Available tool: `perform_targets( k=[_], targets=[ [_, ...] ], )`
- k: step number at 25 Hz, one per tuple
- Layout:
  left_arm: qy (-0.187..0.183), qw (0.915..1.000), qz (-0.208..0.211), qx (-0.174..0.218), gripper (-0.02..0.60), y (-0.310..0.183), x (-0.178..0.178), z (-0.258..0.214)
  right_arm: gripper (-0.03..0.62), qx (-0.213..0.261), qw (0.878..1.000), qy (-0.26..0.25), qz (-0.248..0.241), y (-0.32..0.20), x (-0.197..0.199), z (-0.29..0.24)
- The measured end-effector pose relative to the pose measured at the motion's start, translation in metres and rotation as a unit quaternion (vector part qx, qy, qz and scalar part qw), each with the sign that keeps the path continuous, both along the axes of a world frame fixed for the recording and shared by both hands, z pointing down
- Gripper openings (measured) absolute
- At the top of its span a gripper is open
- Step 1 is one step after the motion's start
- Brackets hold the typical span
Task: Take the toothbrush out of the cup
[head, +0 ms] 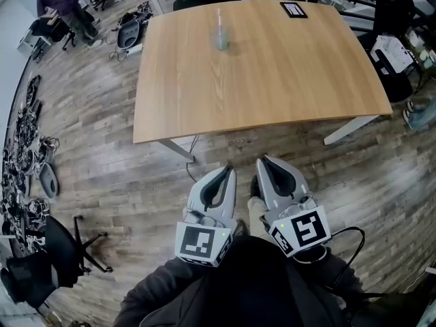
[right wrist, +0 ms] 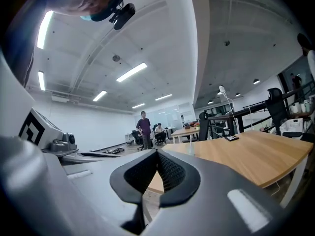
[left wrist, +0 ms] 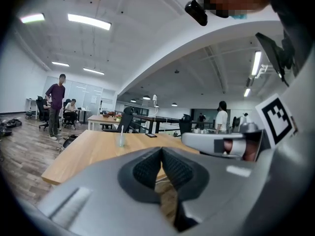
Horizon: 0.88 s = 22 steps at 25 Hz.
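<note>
A clear cup (head: 221,41) stands on the far part of the wooden table (head: 272,94), with a pale toothbrush (head: 219,18) upright in it. The cup (left wrist: 121,141) is small and distant in the left gripper view. In the right gripper view the cup (right wrist: 191,150) is only a faint speck. Both grippers are held low in front of the person's body, well short of the table's near edge. My left gripper (head: 226,171) is shut with nothing in it. My right gripper (head: 262,162) is shut and empty too.
A black phone (head: 293,9) lies at the table's far right edge. Office chairs (head: 58,251) stand on the wood floor at the left, with cables and gear (head: 20,142) along the wall. People (left wrist: 56,105) stand and sit at desks far behind.
</note>
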State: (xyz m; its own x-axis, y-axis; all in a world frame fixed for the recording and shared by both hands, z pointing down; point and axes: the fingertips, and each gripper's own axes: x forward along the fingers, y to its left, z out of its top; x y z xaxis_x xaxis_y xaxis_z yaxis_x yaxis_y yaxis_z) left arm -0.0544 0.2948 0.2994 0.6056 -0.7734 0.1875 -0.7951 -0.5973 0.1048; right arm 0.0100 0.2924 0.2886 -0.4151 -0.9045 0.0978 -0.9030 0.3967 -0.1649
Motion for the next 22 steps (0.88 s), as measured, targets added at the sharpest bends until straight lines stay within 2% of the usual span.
perform_targets(
  k=[7,12,17,22],
  targets=[
    [-0.007,1.0000,-0.005,0.001,0.008,-0.075,0.037,-0.008,0.002,-0.005,1.000,-0.006,-0.016,-0.073,0.031,-0.004],
    [-0.015,0.9995,-0.014,0.022,0.008,-0.129,0.065,-0.028,0.002,0.016,0.999,-0.014,-0.031,-0.127,0.057,-0.021],
    [-0.021,0.9990,-0.024,0.032,0.007,-0.153,0.084,-0.038,0.002,0.027,0.998,-0.020,-0.047,-0.156,0.071,-0.030],
    [-0.026,0.9980,-0.051,0.026,0.008,-0.176,0.082,-0.033,0.002,0.024,0.997,-0.026,-0.066,-0.181,0.073,-0.025]
  ],
)
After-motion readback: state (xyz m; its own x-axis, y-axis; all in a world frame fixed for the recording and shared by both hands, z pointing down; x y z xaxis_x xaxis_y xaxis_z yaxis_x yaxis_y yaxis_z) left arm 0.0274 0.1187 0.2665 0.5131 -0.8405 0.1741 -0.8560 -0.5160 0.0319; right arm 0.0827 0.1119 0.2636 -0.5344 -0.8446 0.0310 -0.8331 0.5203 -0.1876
